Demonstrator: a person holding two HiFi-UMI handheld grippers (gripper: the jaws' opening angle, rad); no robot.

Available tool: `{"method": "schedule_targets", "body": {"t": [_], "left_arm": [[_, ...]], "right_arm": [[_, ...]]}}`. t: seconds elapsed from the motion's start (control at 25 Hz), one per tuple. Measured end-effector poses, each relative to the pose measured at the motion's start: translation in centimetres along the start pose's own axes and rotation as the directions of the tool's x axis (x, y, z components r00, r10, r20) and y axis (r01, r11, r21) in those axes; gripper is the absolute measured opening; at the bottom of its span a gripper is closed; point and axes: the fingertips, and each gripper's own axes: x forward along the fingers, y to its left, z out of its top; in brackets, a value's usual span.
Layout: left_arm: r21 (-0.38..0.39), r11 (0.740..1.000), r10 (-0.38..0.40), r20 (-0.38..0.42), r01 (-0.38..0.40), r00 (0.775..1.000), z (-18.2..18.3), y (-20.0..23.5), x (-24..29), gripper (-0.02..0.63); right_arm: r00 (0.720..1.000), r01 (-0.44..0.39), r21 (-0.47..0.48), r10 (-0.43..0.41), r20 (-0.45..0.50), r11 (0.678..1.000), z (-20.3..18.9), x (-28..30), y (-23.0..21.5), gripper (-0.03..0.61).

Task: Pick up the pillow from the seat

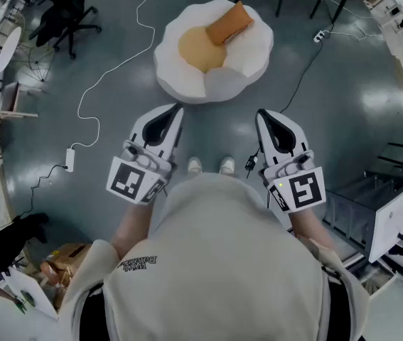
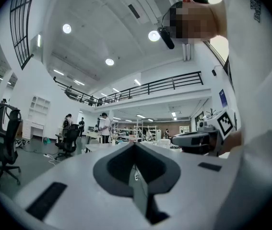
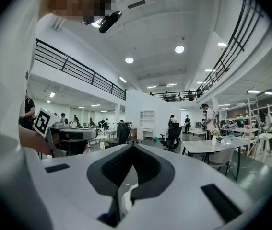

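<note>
An orange pillow (image 1: 228, 23) lies tilted on the yellow cushion (image 1: 195, 48) of a round white scalloped seat (image 1: 183, 80) on the floor ahead of me. My left gripper (image 1: 178, 108) and right gripper (image 1: 261, 112) are held level side by side, short of the seat's near rim, tips pointing at it. Both have their jaws shut with nothing between them. Each gripper view shows its own jaws meeting, the left gripper (image 2: 136, 145) and the right gripper (image 3: 133, 145), with only the hall beyond them. The pillow and seat are hidden in both gripper views.
A white cable (image 1: 109, 69) snakes over the grey floor at left to an adapter (image 1: 70, 160). A black office chair (image 1: 62, 13) stands far left, a metal rack (image 1: 361, 204) at right. My shoes (image 1: 210, 165) are between the grippers. Tables (image 3: 212, 150) fill the hall.
</note>
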Motion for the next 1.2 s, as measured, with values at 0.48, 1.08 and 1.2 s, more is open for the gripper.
{"method": "schedule_targets", "body": {"t": [0.48,1.08,1.2], "left_arm": [[-0.02,1.0,0.014,-0.007,-0.014,1.0,-0.9,-0.8,0.2,0.009],[-0.03,1.0,-0.006,-0.028,0.005,1.0,-1.8,-3.3,2.5,0.009],[-0.016,1.0,-0.01,-0.027,0.01,1.0,-1.7,-4.2,3.4,0.009]], "right_arm": [[1.0,0.002,0.033,-0.002,0.001,0.999,0.0,-0.9,-0.4,0.009],[0.999,0.051,0.098,-0.052,0.005,0.994,-1.7,-3.9,-3.3,0.009],[0.998,0.064,0.103,-0.065,0.013,0.993,-1.8,-4.9,-4.5,0.009]]}}
